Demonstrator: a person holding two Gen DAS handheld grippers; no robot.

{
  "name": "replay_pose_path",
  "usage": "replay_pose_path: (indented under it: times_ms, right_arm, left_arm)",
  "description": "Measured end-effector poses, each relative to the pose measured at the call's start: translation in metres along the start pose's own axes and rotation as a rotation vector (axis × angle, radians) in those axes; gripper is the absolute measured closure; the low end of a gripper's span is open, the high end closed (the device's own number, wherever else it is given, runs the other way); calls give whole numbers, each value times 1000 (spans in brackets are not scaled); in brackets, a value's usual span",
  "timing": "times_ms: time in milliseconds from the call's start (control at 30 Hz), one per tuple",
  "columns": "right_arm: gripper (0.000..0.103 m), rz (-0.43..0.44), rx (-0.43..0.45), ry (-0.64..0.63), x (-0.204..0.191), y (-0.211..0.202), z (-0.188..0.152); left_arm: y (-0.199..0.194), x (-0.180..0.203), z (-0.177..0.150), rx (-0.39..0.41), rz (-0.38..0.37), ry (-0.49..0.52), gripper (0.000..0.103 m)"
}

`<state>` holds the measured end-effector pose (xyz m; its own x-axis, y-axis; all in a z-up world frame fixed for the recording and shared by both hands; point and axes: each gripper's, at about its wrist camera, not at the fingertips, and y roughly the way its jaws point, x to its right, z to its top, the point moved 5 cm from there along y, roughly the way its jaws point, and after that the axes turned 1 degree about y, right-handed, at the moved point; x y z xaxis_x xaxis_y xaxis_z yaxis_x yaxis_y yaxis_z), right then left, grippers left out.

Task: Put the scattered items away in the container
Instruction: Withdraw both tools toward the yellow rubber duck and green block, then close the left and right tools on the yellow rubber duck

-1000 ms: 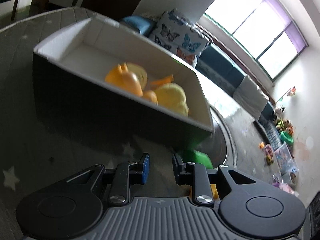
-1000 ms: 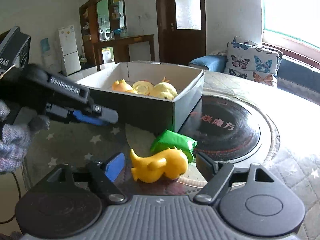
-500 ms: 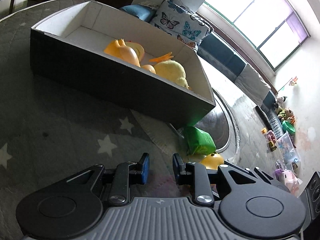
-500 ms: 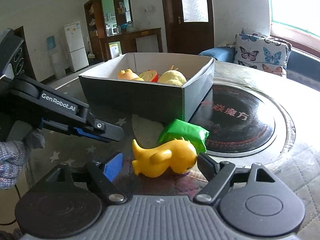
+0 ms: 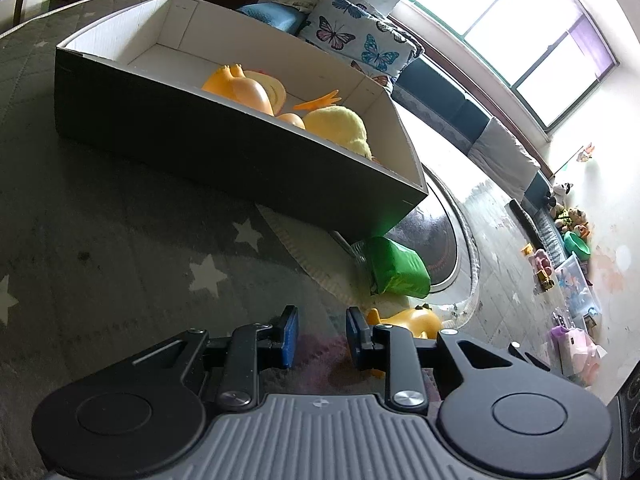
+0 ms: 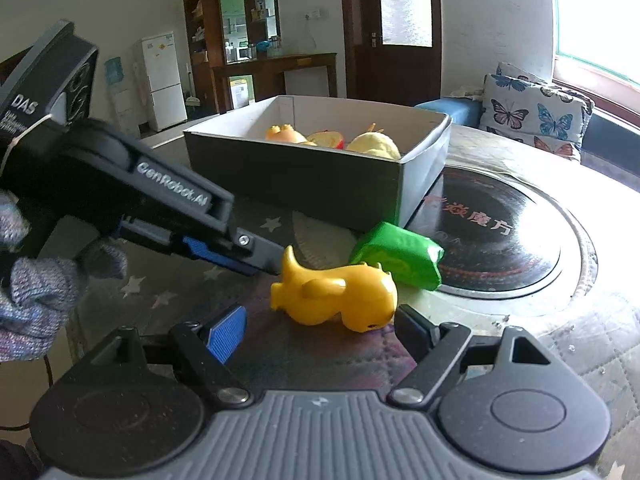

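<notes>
From the left wrist we look along our left claw (image 5: 318, 336), its blue-padded fingers a narrow way apart and opening, with only dark cloth between them. That cloth is the quilted, star-printed cover on the worktop (image 5: 120, 248). Ahead stands the box (image 5: 224, 148), matt black card outside and white inside, with a glossy orange toy (image 5: 240, 88) and a fuzzy yellow plush (image 5: 340, 126) in it. Just past its near corner lies a crinkly green packet (image 5: 400, 268). The smooth yellow duck (image 5: 416, 320) peeks out just right of the claw's right finger, mostly hidden behind it.

Over to the right wrist, and here the duck (image 6: 340, 296) shows whole: shiny moulded plastic, lying on its side on the worktop (image 6: 580, 328). Our right claw (image 6: 320, 332) stands wide apart around it, with the right finger close at its head and the left finger clear of its tail. The green packet (image 6: 400, 254) lies just behind the duck, beside the box (image 6: 304, 180). This view alone shows the left claw (image 6: 264, 260) from the side, its tip just beside the duck's tail, and the knit-gloved hand (image 6: 40, 292) holding it.
</notes>
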<state>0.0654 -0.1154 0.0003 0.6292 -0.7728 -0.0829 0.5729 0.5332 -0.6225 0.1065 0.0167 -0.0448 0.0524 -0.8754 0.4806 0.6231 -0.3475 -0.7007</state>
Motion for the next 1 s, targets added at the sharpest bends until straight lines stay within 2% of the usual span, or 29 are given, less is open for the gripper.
replay_pose_path:
  times_ms: [367,700,1000]
  right_arm:
    - [20,26,-5,-26,-19,-5,-6]
    - [25,-12,11,-9,-9,-8,-2]
    - [25,7,4,7,-7,-1,-1]
  left_arm:
    - [1,0,0,1,-3,1,74]
    - [-2,0,-2,-2,-20,1,74]
    - [-16,-1,-6,9,-30,-1,74]
